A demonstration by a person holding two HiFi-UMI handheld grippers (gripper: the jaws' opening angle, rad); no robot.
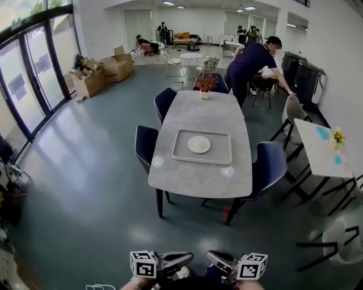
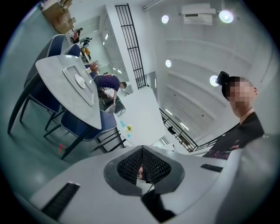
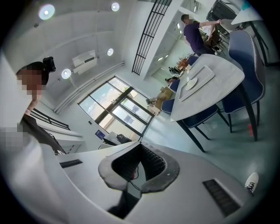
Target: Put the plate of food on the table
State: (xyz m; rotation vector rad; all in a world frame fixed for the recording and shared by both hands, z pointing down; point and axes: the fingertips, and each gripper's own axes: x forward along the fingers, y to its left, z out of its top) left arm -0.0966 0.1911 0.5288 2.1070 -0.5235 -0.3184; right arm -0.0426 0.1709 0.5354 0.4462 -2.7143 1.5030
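Grey-green floor ran through a wide, bright hall, where a grey stone table (image 1: 195, 113) stood mid-room with dark blue chairs (image 1: 270, 164) around it. Only the head view looked down onto the tabletop. A pale rectangular tray (image 1: 180, 150) lay there, holding one white plate (image 1: 199, 144) at its middle, well apart from both grippers. Whether food sat on the plate was too small to tell. A potted plant (image 1: 205, 85) stood at the table's far end, cardboard boxes (image 1: 108, 71) lay by the glass doors, and a person in a dark top (image 1: 252, 62) bent over a chair beyond. Of the grippers, that view caught little more than the marker cubes (image 1: 143, 264) at its lower edge.

The gripper views alone showed the jaws. The left gripper (image 2: 142, 151) had its ribbed pads pressed together with nothing between them, and the right gripper (image 3: 141, 146) was likewise closed and empty. Those views also took in ceiling lights (image 2: 226, 16), a wall air unit (image 2: 199, 9) and the wearer's black head camera (image 3: 49, 64). A white shoe (image 3: 252, 183) showed only in the right gripper view. A blue sign (image 3: 100, 134) near the windows was too small to read.
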